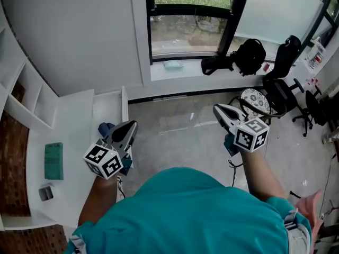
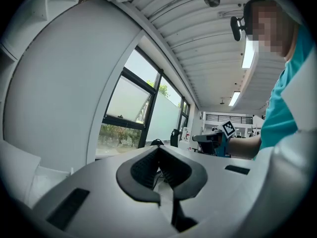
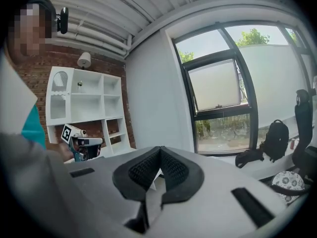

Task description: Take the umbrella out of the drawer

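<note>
Both closed and empty, left claw (image 1: 128, 127), right claw (image 1: 219, 109)

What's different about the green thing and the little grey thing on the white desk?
The green thing is a big flat rectangle; the grey thing is much smaller. The green thing lies farther from the person, the grey thing nearer. Both rest on the white desk, not touching.

Desk (image 1: 74, 120) lies left, window (image 1: 183, 33) ahead — backpack (image 1: 249, 54) on its sill.
</note>
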Tool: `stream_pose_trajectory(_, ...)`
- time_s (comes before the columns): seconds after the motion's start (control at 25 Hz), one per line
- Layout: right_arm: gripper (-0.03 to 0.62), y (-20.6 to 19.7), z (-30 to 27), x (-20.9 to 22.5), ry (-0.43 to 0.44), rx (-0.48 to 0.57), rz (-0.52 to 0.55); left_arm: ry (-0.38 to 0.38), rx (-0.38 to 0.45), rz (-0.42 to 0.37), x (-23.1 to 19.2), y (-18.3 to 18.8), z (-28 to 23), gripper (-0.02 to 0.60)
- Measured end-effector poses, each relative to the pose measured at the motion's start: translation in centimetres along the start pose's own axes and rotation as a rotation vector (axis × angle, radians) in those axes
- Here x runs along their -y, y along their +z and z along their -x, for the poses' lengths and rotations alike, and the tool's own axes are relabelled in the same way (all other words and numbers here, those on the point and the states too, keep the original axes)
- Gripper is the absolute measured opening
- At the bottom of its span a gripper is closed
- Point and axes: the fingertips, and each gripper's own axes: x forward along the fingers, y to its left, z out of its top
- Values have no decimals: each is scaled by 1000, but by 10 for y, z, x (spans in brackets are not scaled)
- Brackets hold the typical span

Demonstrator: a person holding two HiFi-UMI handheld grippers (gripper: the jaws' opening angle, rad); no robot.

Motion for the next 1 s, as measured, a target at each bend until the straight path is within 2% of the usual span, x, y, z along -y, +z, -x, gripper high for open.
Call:
stream_pose_trajectory(0.28, 21, 5, -45, 11, 32, -19, 0, 14, -7, 29, -27, -4, -8, 15)
stream_pose_trajectory(0.48, 21, 10, -73, 39, 81, -21, -4, 68, -7, 29, -42, -1, -24, 15)
stream_pose_trajectory(0.76, 21, 22, -128, 105, 175, -18, -6, 174, 17, 38, -64, 1, -69, 15)
stream_pose_trajectory(1.0, 21, 55, -160, 186, 255, -19, 32, 236, 67, 40, -75, 21, -157, 15)
